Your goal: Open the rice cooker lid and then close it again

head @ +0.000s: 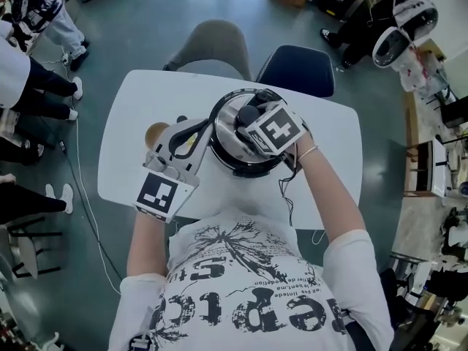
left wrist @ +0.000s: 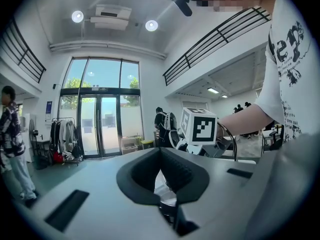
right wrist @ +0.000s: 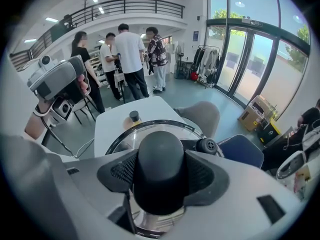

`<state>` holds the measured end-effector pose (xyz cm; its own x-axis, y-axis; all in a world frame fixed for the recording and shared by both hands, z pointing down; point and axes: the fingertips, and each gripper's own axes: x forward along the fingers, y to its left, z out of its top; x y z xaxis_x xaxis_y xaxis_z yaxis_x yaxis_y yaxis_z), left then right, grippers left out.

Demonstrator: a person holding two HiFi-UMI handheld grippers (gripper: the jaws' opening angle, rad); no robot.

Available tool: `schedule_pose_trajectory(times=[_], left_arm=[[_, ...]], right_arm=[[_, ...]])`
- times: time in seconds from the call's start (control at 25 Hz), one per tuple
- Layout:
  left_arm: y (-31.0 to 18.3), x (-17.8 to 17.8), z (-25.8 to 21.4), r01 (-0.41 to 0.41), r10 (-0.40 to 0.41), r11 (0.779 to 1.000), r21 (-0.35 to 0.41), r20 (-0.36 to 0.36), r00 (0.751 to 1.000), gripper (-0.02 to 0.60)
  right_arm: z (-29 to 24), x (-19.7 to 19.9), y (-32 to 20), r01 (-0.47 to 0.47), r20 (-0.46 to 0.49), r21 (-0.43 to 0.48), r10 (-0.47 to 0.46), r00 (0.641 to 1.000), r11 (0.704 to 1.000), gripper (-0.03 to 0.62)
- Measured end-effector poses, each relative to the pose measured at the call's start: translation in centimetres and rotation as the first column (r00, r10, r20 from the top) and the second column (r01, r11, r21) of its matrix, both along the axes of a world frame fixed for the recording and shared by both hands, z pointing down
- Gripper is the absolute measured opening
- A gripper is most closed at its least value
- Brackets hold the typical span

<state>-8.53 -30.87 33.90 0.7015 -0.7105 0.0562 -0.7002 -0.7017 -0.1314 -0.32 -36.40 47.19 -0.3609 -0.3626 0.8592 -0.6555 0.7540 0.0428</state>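
**Head view.** The cooker sits in the middle of the white bench with its lid on. The right claw is on top of the lid, at the black knob. The left claw lies by the cooker's left side.

The lid looks like glass with a metal ring. It is likely hard, a bit heavy and easy to crack, so it should go up and come down gently. The knob is the place to hold it.

The right claw's cube covers much of the knob here. It is hard to see where the left claw's tips end. A bottle stands on the bench close to the left claw.

**Left gripper view.** The left claw is narrow, with its tips together. Something white and shiny shows low in the gap. What it is cannot be told, nor whether the claw nips it. The cooker is not plain to see here. The cube shows behind.

**Right gripper view.** The right claw holds the knob, with one pad on each side. The knob is round and smooth, so it may slip in a loose hold. The lid's ring curves behind it. The knob hides the middle of the lid, and the inside of the pot cannot be seen. The bottle stands past the ring.
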Motion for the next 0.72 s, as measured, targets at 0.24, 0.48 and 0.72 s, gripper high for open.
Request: schedule_pose_trajectory(times=[0.24, 0.48, 0.72], left_arm=[[0.8, 0.5, 0.1, -0.009, 0.009, 1.000, -0.021, 0.024, 1.000, 0.012], [1.4, 0.9, 0.0, -0.004, 0.005, 1.000, -0.025, 0.021, 1.000, 0.013], [2.5, 1.8, 0.0, 0.007, -0.007, 1.000, -0.024, 0.020, 1.000, 0.012]], right_arm=[[-0.3, -0.1, 0.2, 0.007, 0.031, 0.024, -0.007, 1.000, 1.000, 0.301], [-0.5, 0.4, -0.1, -0.023, 0.041, 0.075, 0.020, 0.999, 0.997, 0.396], [-2.8, 1.4, 0.6, -0.082, 0.204, 0.081, 0.065, 0.977, 0.993, 0.388]])
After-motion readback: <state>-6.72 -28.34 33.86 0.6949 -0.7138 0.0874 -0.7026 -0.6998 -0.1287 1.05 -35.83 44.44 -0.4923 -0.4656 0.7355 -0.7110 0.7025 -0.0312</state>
